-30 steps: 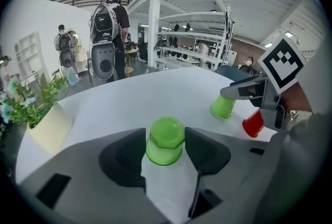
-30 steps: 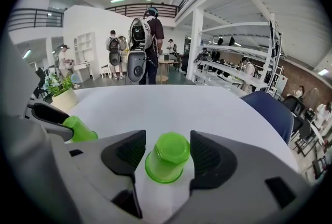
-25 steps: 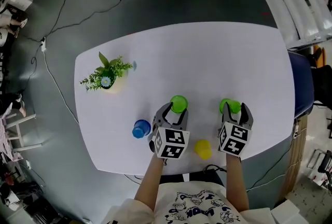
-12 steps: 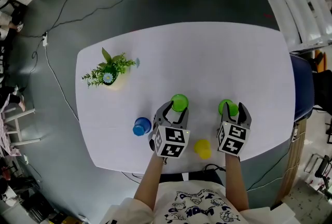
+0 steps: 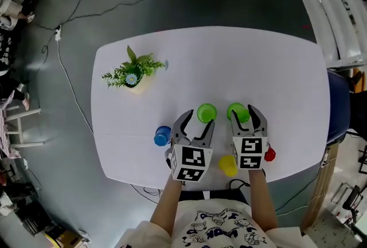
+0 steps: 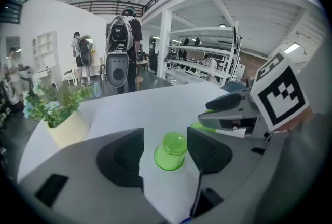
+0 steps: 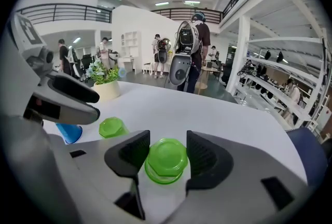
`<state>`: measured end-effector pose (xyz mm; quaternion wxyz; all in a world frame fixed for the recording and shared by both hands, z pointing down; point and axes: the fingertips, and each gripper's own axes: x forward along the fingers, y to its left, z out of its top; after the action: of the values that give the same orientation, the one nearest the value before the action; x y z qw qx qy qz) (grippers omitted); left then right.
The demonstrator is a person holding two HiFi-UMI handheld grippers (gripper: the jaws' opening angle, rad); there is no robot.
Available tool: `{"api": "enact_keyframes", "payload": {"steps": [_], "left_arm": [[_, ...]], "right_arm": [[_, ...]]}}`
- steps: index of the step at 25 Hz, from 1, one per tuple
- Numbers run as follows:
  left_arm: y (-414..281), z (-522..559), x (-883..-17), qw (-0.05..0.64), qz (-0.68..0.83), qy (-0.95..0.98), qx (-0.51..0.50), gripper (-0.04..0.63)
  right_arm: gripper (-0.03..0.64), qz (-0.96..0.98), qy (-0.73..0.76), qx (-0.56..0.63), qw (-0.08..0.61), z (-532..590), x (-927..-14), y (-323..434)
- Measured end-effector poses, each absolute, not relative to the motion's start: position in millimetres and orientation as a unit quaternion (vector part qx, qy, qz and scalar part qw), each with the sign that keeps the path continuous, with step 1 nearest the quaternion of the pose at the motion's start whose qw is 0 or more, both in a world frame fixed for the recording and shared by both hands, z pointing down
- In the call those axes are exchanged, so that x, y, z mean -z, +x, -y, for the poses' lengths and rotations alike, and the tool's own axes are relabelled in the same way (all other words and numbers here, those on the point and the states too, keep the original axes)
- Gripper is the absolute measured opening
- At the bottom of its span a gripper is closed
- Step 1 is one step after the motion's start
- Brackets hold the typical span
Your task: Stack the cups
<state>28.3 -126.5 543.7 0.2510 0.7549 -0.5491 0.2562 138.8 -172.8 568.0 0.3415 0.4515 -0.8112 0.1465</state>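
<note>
Two green cups stand upside down on the white table (image 5: 258, 57). One green cup (image 5: 206, 113) (image 6: 174, 145) rests on the table in front of my left gripper (image 5: 199, 119) (image 6: 165, 151). Its jaws have just been opening and stand open, with gaps either side of the cup. My right gripper (image 5: 245, 115) (image 7: 168, 158) has just been closing and is shut on the second green cup (image 5: 236, 111) (image 7: 166, 159), pads against its sides. That cup is a short way right of the first one (image 7: 110, 127).
A blue cup (image 5: 163, 136) (image 7: 70, 132) stands left of my left gripper. A yellow cup (image 5: 227, 165) and a red cup (image 5: 269, 154) sit near the table's front edge. A potted plant (image 5: 133, 74) (image 6: 59, 114) is at the far left. People stand beyond the table.
My right gripper has closed on its green cup and carried it left, toward the other green cup. My left gripper has opened off its cup and lifted slightly.
</note>
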Motion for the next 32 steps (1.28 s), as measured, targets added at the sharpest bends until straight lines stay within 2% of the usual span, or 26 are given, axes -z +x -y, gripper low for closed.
{"api": "enact_keyframes", "payload": {"steps": [8,15,24,32], "left_arm": [[-35.3,99.5,-507.9,0.235,0.615,0.712,-0.244,0.269],[-83.3,56.0,-522.7,0.262,0.651,0.665,-0.254,0.287],[-101.8,19.7,-552.9,0.296,0.655,0.636,-0.282,0.296],[-106.8,8.5,-564.6,0.315,0.648,0.634,-0.28,0.296]], "right_arm": [[0.232,0.826,0.409,-0.138,0.362,168.4,-573.9,115.6],[0.233,0.834,0.39,-0.129,0.368,166.8,-576.9,98.2],[0.239,0.834,0.396,-0.135,0.36,166.7,-581.3,93.9],[0.273,0.835,0.411,-0.14,0.338,170.5,-569.3,101.0]]}}
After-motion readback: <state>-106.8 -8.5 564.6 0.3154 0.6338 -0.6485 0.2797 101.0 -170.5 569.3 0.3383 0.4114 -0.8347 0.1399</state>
